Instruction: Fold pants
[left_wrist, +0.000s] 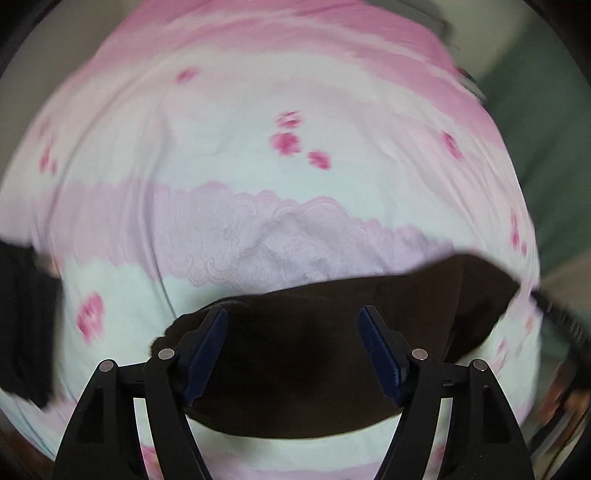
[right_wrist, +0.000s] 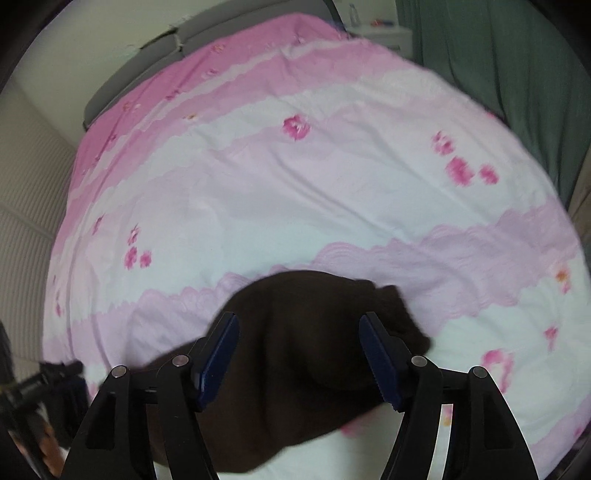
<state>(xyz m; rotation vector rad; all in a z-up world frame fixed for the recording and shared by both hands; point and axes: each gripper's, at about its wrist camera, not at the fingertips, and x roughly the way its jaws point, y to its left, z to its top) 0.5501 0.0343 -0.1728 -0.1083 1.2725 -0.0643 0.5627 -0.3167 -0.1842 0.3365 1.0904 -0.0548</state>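
Observation:
Dark brown pants (left_wrist: 306, 362) lie bunched on a pink and white flowered bedspread (left_wrist: 258, 166). In the left wrist view my left gripper (left_wrist: 293, 317) is open, its blue-padded fingers (left_wrist: 214, 347) spread wide just above the cloth. In the right wrist view the pants (right_wrist: 295, 350) form a rumpled heap, and my right gripper (right_wrist: 297, 323) is open over it, one finger on each side. Neither gripper holds the cloth. The lower part of the pants is hidden behind the grippers.
The bedspread (right_wrist: 295, 184) covers a wide bed. A green curtain (right_wrist: 498, 66) hangs at the far right, with a white nightstand (right_wrist: 384, 35) beside it. A grey headboard (right_wrist: 155, 55) and a ribbed pale wall (right_wrist: 33, 192) lie to the left. The other gripper shows at lower left (right_wrist: 48, 380).

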